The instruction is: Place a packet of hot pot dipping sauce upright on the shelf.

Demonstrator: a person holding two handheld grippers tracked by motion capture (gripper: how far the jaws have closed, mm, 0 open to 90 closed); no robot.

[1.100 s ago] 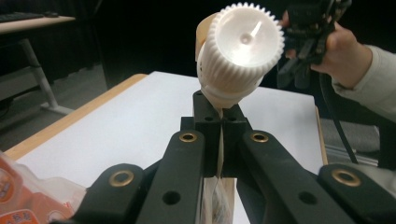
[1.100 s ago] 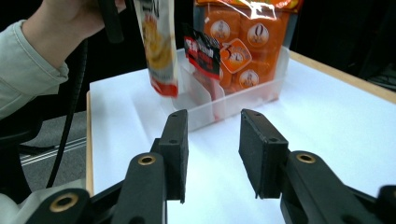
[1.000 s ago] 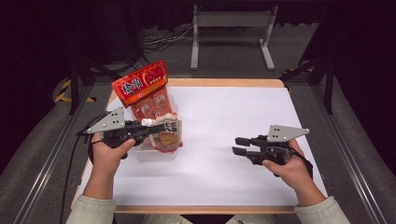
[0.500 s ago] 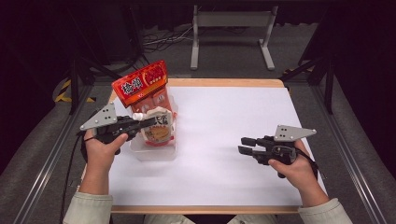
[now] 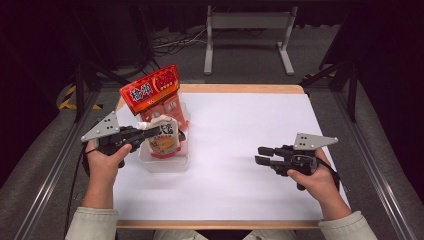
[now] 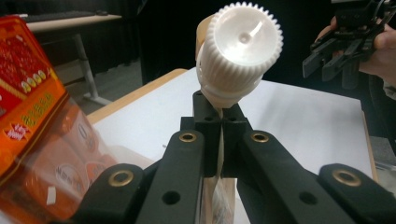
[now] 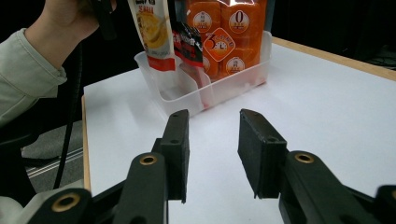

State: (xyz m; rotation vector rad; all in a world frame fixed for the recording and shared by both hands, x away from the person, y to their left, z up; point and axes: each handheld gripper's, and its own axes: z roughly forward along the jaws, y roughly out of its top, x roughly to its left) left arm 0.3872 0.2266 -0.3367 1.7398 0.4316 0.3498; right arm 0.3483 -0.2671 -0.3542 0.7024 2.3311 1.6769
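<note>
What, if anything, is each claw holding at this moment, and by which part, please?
The left claw pinches a spouted pouch by its neck, just below the white cap. The right claw is open, holding nothing.

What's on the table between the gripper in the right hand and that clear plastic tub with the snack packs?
Nothing: between the right gripper and the clear tub lies only bare white table top, as the high view and the right gripper view both show.

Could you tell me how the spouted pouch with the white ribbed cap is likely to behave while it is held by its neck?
The soft spouted pouch with the white ribbed screw cap will probably hang limp and sway, since the left hand-held gripper pinches only the neck under the cap. The ribbed cap likely stops it slipping through. Lowered into the clear plastic bin, it may slump against the orange snack bag rather than stand.
</note>
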